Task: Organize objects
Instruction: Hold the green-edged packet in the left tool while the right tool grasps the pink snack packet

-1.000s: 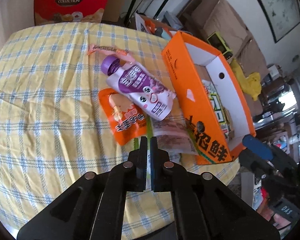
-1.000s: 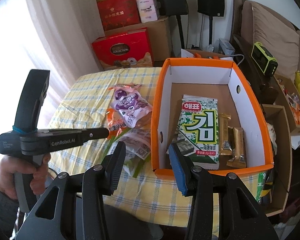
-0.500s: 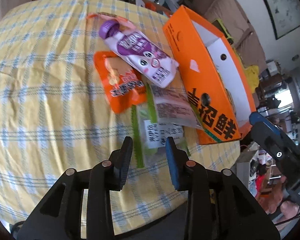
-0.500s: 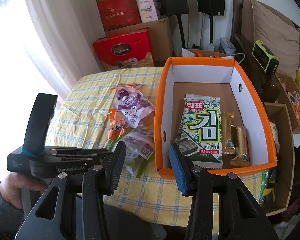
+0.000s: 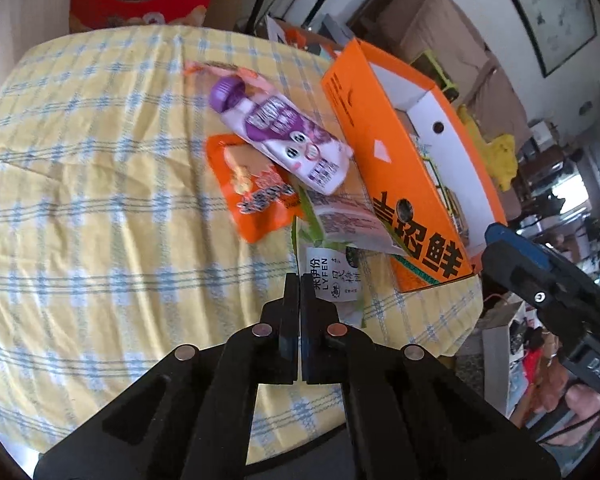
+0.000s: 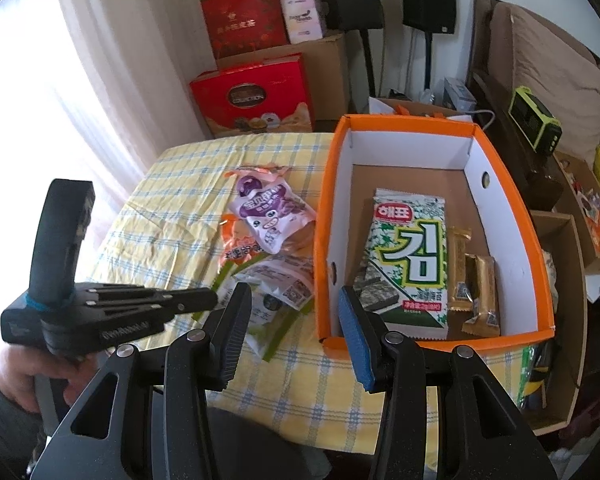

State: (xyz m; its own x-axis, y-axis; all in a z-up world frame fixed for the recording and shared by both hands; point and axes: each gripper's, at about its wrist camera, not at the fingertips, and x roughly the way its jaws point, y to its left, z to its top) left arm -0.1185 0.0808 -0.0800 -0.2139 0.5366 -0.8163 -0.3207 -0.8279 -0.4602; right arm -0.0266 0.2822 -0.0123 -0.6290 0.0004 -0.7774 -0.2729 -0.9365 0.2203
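The green packet (image 5: 332,280) lies near the desk's (image 5: 100,200) front edge, partly under a pink packet (image 5: 352,224), beside an orange packet (image 5: 256,196) and a purple pouch (image 5: 288,128). The left claw (image 5: 300,280) is clamped together on its edge. The right claw (image 6: 288,320) hangs apart before the orange box (image 6: 324,220), which holds a seaweed pack (image 6: 412,256) and gold bars (image 6: 472,280).
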